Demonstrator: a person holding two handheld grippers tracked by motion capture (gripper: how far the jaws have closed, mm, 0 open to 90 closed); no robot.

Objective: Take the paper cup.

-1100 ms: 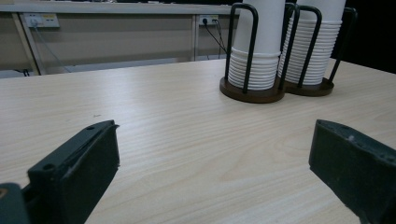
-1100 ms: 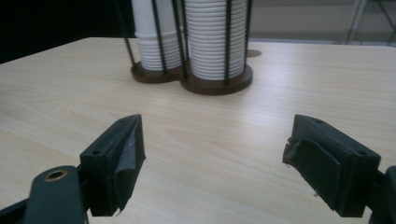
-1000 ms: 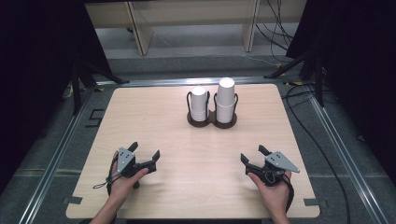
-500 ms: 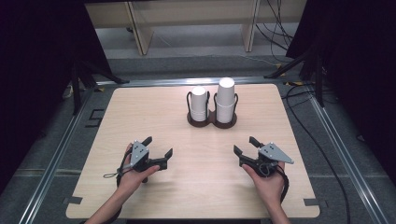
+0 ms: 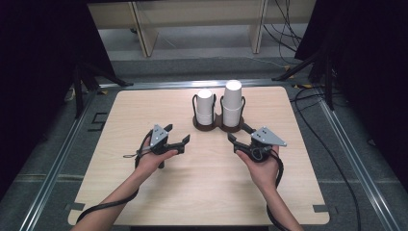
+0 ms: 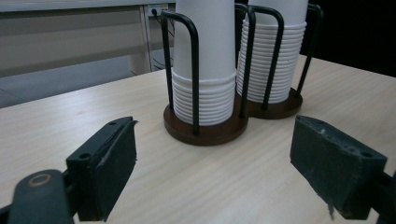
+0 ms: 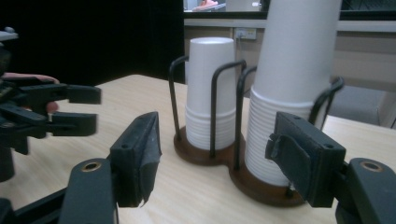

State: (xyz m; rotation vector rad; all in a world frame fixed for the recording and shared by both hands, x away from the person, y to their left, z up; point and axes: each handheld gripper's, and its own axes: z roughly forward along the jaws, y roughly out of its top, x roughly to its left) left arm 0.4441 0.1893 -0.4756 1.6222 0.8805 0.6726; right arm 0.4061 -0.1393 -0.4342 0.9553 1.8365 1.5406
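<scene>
Nothing is held between the jaws of the left gripper, which have just been closing yet stand apart; the right gripper is spread wide and empty. The approach step is judged in hand. The cup stacks in their wire holder stand at twelve o'clock, near. Next, a top cup must be straddled squarely.

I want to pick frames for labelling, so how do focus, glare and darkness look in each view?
High view: sharp, evenly lit table, black surroundings, mild glare on the taller cup stack. Left gripper view: cup holder crisp, near jaws softer. Right gripper view: dim; near jaws and the left gripper at its edge look soft.
</scene>
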